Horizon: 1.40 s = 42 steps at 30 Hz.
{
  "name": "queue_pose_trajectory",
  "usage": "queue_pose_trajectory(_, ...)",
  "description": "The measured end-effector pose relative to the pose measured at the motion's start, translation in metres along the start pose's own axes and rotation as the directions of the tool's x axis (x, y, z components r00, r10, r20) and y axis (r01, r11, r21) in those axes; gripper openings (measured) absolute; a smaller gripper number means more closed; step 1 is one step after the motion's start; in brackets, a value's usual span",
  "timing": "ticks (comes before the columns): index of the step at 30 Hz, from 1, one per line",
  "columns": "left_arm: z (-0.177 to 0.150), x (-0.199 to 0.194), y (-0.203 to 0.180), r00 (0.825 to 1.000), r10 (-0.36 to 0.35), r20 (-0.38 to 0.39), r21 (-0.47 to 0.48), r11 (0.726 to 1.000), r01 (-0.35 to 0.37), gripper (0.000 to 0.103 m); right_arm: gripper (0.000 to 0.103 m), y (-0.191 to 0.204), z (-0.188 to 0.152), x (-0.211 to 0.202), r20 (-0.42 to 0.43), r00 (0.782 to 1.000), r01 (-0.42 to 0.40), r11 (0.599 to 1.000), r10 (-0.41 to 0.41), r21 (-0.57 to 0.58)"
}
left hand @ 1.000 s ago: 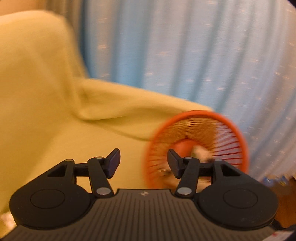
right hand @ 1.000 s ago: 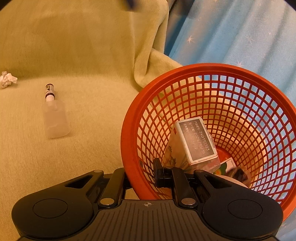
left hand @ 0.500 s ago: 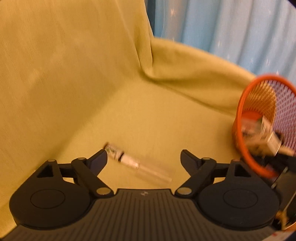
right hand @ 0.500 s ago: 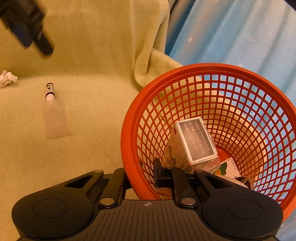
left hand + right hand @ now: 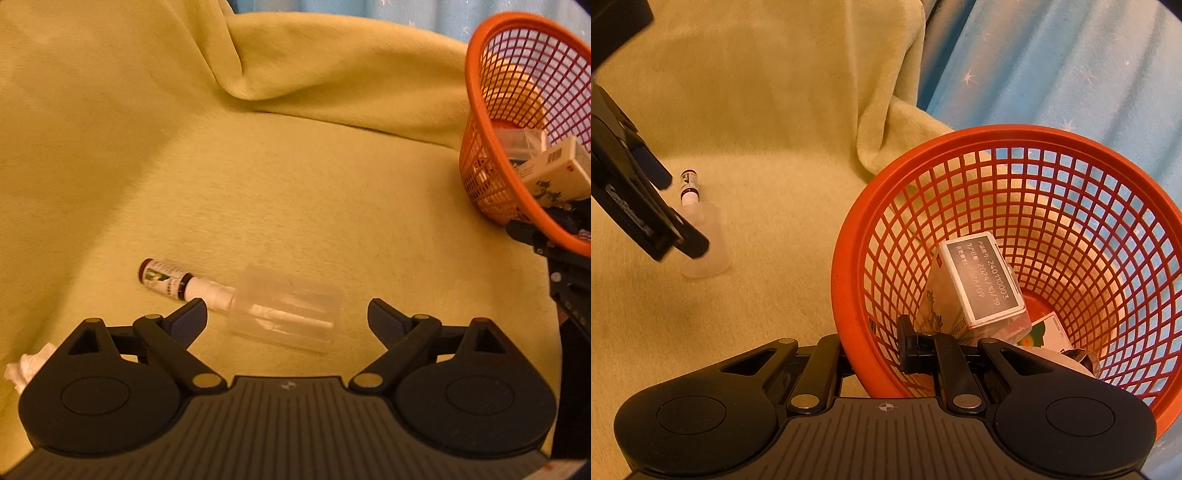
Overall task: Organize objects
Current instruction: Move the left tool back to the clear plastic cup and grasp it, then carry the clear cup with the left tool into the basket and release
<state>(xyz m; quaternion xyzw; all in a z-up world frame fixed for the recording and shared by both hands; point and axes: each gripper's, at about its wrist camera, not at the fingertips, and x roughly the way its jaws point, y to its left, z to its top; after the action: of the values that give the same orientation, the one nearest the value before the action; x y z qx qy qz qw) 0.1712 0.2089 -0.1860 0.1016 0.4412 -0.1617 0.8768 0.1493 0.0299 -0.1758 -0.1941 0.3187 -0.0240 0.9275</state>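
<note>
Now left tool (image 5: 286,314) opening around spray bottle (image 5: 258,304); right tool (image 5: 875,349) clamps basket (image 5: 849,280).

A yellow-green plush throw (image 5: 295,192) covers the whole seat here, soft and slightly napped, climbing up the backrest behind. At the back corner of the throw the fabric bunches into a deep fold (image 5: 236,77), and a draped flap hangs over the armrest (image 5: 886,122). Beyond that flap, a pale blue curtain (image 5: 1071,66) falls in vertical pleats, dotted with small white stars. Warm, amber light tints everything.
</note>
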Motion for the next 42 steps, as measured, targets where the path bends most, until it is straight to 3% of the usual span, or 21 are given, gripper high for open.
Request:
queue_pose_trajectory(8, -0.001, 0.021, 0.002, 0.999, -0.004, -0.042, 0.024, 1.0, 0.005, 0.089, 0.009, 0.0, 0.001, 0.0, 0.0, 1.0, -0.004, 1.0, 0.004, 0.002)
queue_pose_trajectory(11, -0.001, 0.026, 0.005, 0.998, -0.006, -0.064, 0.025, 1.0, 0.008, 0.073, 0.009, 0.0, 0.001, 0.0, -0.001, 1.0, -0.006, 1.0, 0.006, 0.001)
queue_pose_trajectory(14, -0.003, 0.022, 0.008, 0.998, -0.013, -0.066, 0.006, 1.0, 0.014, 0.072, 0.009, 0.0, 0.001, 0.0, -0.001, 1.0, -0.006, 1.0, 0.006, 0.001)
queue_pose_trajectory(31, 0.006, -0.062, 0.021, 0.999, 0.021, 0.027, -0.178, 0.984, -0.016, 0.071, 0.009, 0.003, -0.006, -0.004, -0.006, 1.0, 0.0, 1.0, 0.0, -0.027)
queue_pose_trajectory(42, 0.028, -0.113, 0.015, 0.993, 0.038, 0.109, -0.207, 0.978, -0.015, 0.071, 0.009, 0.004, -0.008, -0.006, -0.006, 1.0, -0.001, 0.999, 0.001, -0.036)
